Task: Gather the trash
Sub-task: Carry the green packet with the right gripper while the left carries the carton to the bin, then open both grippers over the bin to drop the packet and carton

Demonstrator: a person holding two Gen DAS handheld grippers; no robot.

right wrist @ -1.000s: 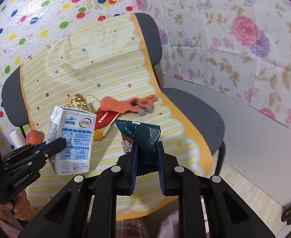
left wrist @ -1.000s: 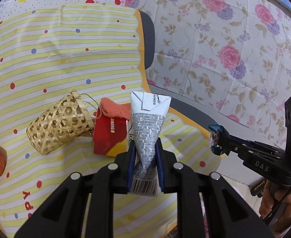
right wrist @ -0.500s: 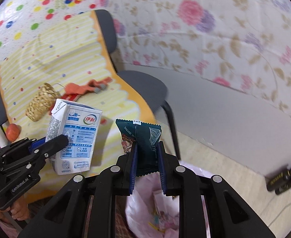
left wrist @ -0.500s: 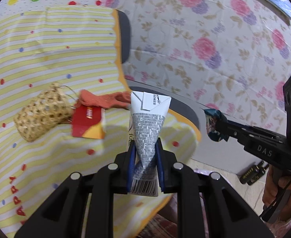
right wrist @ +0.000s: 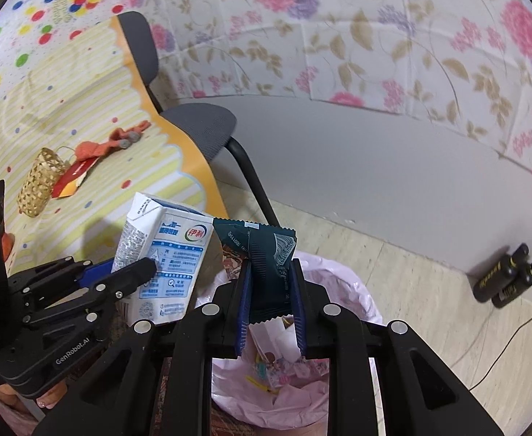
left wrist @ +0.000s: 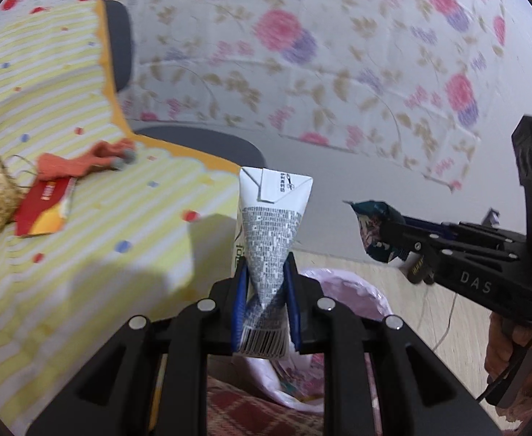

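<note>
Left tongs (left wrist: 264, 301): clamped on the lower part of a white and blue milk carton (left wrist: 271, 239), which stands upright between the blue pads (left wrist: 238, 301).
Right tongs (right wrist: 269, 298): closed on a dark teal crinkled snack wrapper (right wrist: 266, 258), its serrated top edge rising above the fingertips.
Below the tongs: a bin lined with a pale pink plastic bag (right wrist: 342, 290) sits right under both tongs, with paper scraps and coloured bits inside.
Between the tongs: the carton and the wrapper hang just beside each other over the bag's mouth; whether they touch cannot be told.
Left of the tongs: a yellow striped, dotted cloth (right wrist: 84, 109) draped over a grey chair (right wrist: 200, 123).
On the cloth, farther left: a red and yellow flat packet (left wrist: 44, 203), an orange rag (left wrist: 80, 161) touching it, and a woven bamboo basket (right wrist: 40, 187) lying on its side.
Far right on the floor: two black bottles (right wrist: 505, 276) near the grey wall.
Behind: floral patterned sheet (right wrist: 338, 36).
</note>
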